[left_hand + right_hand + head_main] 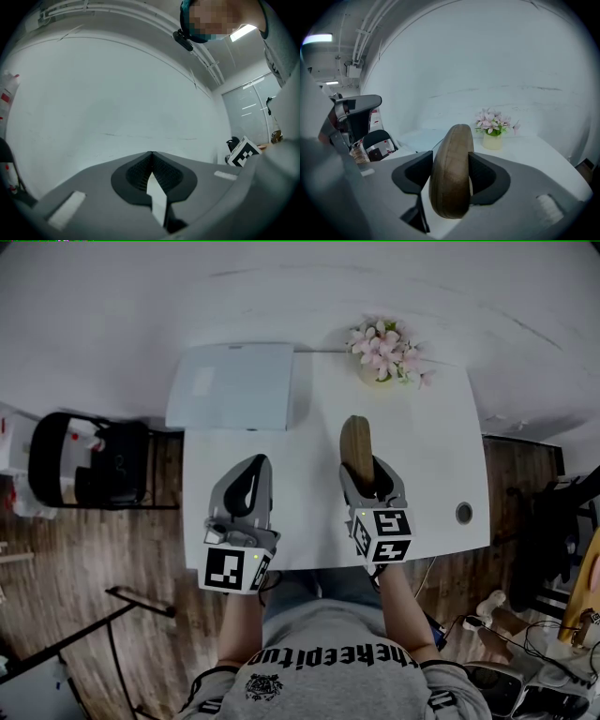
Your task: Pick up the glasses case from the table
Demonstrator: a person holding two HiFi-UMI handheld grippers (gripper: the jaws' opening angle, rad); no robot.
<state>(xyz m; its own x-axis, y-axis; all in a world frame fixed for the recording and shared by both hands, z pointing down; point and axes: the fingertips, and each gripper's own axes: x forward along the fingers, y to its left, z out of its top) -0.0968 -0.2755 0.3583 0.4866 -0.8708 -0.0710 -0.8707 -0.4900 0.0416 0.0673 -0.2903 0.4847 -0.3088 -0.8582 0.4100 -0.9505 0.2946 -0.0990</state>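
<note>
Glasses case [451, 173] clamped between the jaws of my right gripper [366, 474], toward the table's [431, 456] near edge. My left gripper [251, 468], jaws pressed together and empty, sits near the left edge.

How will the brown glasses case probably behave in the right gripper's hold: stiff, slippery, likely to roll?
Probably stiff: the glasses case shows no dent where the right gripper clamps it. Its smooth, curved shell may slip or pivot. Set down, it could rock.

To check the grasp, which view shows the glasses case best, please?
Right gripper view: the glasses case is close-up, pinched between the jaws. The head view shows it from above, in the right hand-held gripper; the left gripper view misses it.
</note>
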